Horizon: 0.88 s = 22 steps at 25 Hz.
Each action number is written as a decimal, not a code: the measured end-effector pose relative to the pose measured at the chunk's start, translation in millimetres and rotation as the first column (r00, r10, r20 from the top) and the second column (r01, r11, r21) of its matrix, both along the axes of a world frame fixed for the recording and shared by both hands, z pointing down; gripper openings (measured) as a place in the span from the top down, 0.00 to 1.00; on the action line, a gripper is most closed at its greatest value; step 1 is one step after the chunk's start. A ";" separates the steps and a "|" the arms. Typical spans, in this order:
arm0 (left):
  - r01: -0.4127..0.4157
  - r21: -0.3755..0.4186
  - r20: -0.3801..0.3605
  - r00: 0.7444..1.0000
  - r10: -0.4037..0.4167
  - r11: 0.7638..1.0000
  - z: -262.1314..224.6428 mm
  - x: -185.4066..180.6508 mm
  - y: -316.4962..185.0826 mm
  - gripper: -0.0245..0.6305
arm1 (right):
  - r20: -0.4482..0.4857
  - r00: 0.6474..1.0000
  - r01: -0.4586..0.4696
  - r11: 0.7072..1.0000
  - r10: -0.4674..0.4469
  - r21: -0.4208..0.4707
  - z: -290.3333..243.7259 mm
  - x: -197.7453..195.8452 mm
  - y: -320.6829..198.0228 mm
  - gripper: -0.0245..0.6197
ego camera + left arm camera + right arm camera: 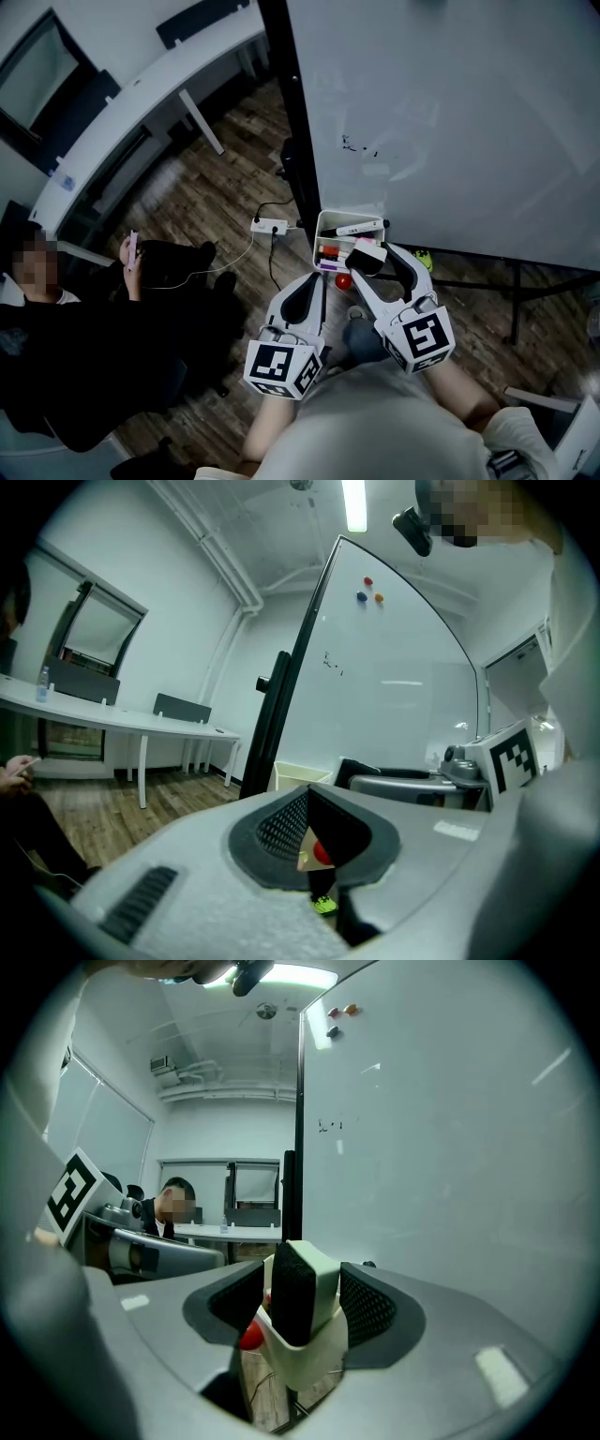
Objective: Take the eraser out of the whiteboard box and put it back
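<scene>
The eraser (366, 255), white with a black felt face, stands on edge in the white whiteboard box (323, 225) at the foot of the whiteboard (450, 112). My right gripper (371, 251) straddles it. In the right gripper view the eraser (302, 1293) sits between the two pads with a thin gap on each side, its lower end resting in the box (309, 1358), so the jaws are open. My left gripper (317, 277) hangs just left of the box, tips together and empty; in its own view, the left gripper (307, 794) shows its pads meeting.
Markers (356, 228) lie in the box. A red ball (343, 280) and a green thing (423, 256) sit on the wooden floor below. A power strip (269, 225) with cables lies left of the board's stand. A seated person (56, 319) and a long desk (141, 103) are at left.
</scene>
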State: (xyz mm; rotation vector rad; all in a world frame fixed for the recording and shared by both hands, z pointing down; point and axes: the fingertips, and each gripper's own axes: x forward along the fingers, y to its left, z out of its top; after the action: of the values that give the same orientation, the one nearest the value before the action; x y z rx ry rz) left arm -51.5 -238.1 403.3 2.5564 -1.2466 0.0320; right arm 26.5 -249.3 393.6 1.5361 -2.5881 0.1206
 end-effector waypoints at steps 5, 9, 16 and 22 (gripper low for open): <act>-0.009 -0.001 0.002 1.000 0.009 1.000 0.3 1.3 5.2 0.96 | 0.009 1.000 -0.023 1.000 0.023 0.005 -3.9 5.5 5.2 0.59; -0.014 -0.002 -0.003 1.000 0.014 1.000 0.5 1.8 10.6 0.96 | 0.006 0.999 -0.034 0.999 0.034 0.007 -3.8 8.1 12.1 0.59; -0.024 0.004 -0.004 1.000 0.024 1.000 -3.4 0.3 21.8 0.96 | 0.007 0.999 -0.050 0.999 0.050 0.019 -10.1 7.7 27.4 0.59; -0.037 0.012 -0.004 0.999 0.038 0.999 -7.3 -0.4 35.0 0.96 | 0.026 0.998 -0.059 0.998 0.058 0.034 -20.6 3.4 44.4 0.60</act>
State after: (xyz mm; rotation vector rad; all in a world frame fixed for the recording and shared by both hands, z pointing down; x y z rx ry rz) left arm -51.9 -203.1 396.0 2.5889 -1.2010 0.0269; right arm 30.0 -204.9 373.0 1.6334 -2.5776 0.1012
